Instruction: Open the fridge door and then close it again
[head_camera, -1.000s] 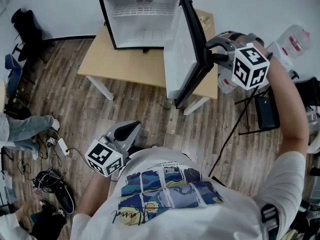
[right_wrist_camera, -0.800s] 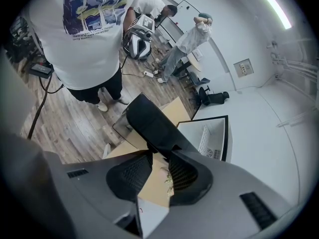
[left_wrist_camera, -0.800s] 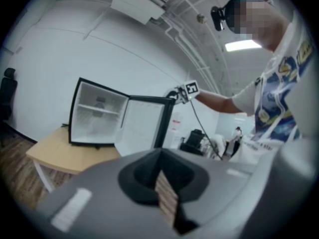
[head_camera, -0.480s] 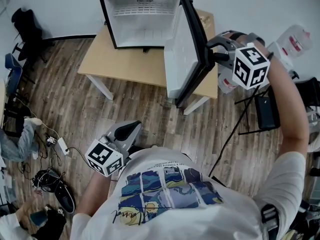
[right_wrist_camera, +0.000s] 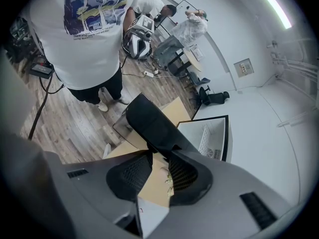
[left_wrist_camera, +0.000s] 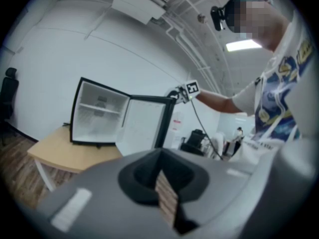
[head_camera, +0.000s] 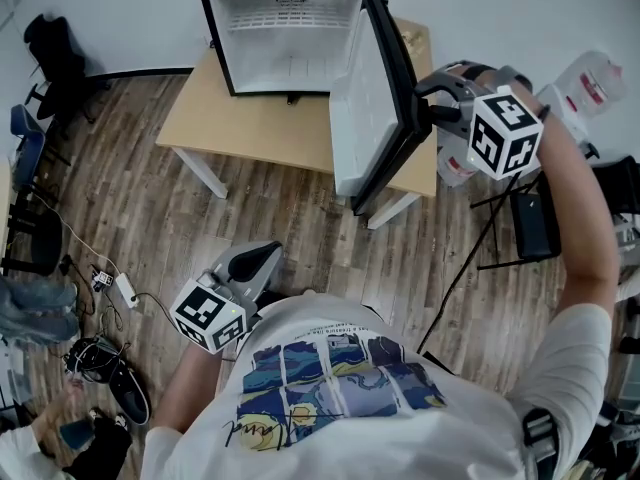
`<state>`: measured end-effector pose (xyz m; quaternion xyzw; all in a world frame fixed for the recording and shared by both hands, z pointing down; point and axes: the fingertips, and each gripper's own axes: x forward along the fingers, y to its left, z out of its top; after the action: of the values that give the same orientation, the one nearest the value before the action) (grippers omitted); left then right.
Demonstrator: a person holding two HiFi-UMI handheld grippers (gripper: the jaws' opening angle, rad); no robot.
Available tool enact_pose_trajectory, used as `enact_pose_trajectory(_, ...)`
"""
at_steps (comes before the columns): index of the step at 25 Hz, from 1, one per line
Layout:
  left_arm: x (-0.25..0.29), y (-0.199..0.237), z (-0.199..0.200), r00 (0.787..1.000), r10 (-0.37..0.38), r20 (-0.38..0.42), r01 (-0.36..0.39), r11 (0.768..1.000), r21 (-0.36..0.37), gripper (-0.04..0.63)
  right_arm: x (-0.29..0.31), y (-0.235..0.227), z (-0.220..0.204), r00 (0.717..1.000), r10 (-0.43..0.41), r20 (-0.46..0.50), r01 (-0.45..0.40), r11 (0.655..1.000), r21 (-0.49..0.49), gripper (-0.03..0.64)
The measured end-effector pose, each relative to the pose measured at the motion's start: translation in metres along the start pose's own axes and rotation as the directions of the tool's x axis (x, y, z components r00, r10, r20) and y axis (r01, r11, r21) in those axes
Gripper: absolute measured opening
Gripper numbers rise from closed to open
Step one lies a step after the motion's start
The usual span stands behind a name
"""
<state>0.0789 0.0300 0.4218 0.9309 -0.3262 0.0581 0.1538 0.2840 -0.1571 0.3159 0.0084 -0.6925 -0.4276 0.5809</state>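
On the table the fridge faces the person, its upright door swung wide toward them. The right gripper pinches the door's free edge. The left gripper, jaws pressed together, hangs well apart.

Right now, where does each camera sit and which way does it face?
Head view: on the person's head, facing steeply down at the fridge, fridge door and table; shows shirt, arms, left hand-held gripper, right hand-held gripper.
Left gripper view: on the left hand-held gripper, facing roughly level toward the fridge; shows its shut jaws, torso, right arm.
Right gripper view: on the right hand-held gripper, facing down along the fridge door held in its jaws; shows torso, legs.
Shared: all three show the open fridge door.
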Motion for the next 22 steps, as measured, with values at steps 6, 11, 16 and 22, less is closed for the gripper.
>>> enact_pose_trajectory(6, 0.004, 0.000, -0.001, 1.000, -0.007, -0.003, 0.007, 1.000, -0.003, 0.009, 0.001, 0.000, 0.000, 1.000, 0.000, 0.002, 0.000, 1.000, -0.003, 0.078)
enact_pose_trajectory(11, 0.008, 0.000, -0.003, 1.000, -0.011, -0.007, 0.011, 1.000, -0.007, 0.009, 0.001, 0.000, 0.001, 1.000, -0.004, 0.009, 0.004, 1.000, -0.009, 0.078)
enact_pose_trajectory(16, 0.013, -0.002, -0.003, 1.000, -0.015, -0.014, 0.014, 1.000, -0.011, 0.009, 0.001, 0.001, 0.003, 1.000, -0.006, 0.023, 0.006, 1.000, -0.011, 0.077)
enact_pose_trajectory(22, 0.011, 0.012, -0.004, 1.000, -0.020, -0.023, 0.019, 1.000, -0.022, 0.009, 0.006, -0.009, 0.015, 0.999, -0.004, 0.044, 0.004, 1.000, -0.002, 0.077)
